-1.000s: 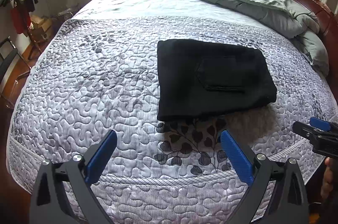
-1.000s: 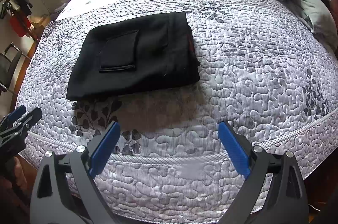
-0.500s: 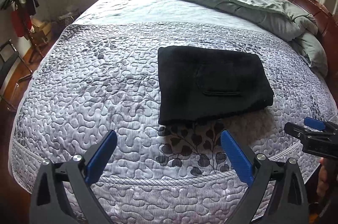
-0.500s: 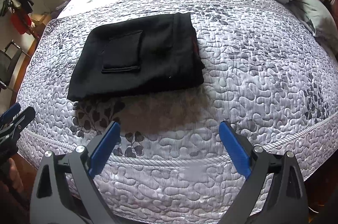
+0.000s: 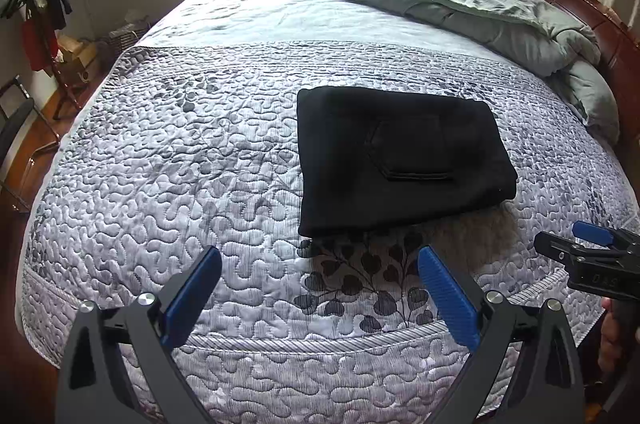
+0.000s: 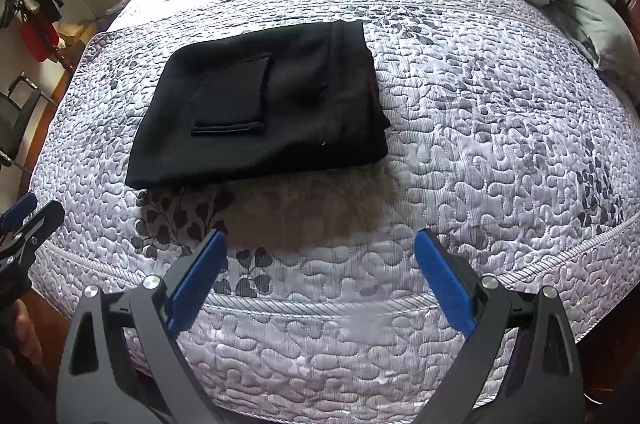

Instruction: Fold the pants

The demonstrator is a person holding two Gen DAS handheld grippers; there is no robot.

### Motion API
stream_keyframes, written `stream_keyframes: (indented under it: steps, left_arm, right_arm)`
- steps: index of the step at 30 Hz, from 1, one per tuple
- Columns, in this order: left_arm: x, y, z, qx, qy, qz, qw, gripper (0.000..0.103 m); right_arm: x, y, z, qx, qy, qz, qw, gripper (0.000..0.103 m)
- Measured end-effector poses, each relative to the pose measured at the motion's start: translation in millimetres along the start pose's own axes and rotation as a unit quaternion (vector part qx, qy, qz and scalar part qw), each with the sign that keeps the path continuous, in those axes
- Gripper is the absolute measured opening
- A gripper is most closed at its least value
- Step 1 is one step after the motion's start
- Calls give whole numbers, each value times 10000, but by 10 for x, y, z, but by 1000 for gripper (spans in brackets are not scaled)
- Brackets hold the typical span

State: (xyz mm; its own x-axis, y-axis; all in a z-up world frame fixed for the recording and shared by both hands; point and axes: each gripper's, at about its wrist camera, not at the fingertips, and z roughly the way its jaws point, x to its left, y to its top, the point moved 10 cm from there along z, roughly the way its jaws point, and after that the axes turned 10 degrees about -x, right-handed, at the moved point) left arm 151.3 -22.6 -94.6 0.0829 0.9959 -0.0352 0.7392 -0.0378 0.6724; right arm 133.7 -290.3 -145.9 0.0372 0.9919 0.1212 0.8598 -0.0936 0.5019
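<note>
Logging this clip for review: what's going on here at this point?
A person holds tongs in each hand at the near edge of a bed. Black pants lie folded into a neat rectangle on the quilt, back pocket facing up. The left tongs and right tongs are both open, empty and short of the pants, touching nothing. A green duvet is bunched at the far end. The folding looks finished.

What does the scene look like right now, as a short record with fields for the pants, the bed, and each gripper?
pants: black pants, folded into a compact rectangle, back pocket facing up
surface: grey quilted bedspread
bedding: green comforter bunched at the far end of the bed
left gripper: left gripper open, holding nothing, short of the pants
right gripper: right gripper open, holding nothing, short of the pants
contact: neither gripper touches the pants
</note>
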Motion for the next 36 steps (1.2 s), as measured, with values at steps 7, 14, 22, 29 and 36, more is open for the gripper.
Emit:
stream_keyframes:
  steps: [7,14,22,29,36]
  left_arm:
    - [-12,-4,4,5,-6,4,10000,99]
    - [-18,-8,24,30,-38,31,10000,99]
    - [-34,-21,31,23,-54,114,9999,99]
    - [-40,-35,35,46,-53,144,9999,99]
    - [-46,-49,23,106,-104,143,9998,99]
  right_arm:
    - [5,-9,21,38,9,-9,10000,95]
    - [-1,-5,24,34,13,17,10000,95]
    - [1,-4,26,48,19,30,10000,95]
    - [-17,-27,43,87,18,125,9999,95]
    - [-20,-16,1,39,25,156,9999,95]
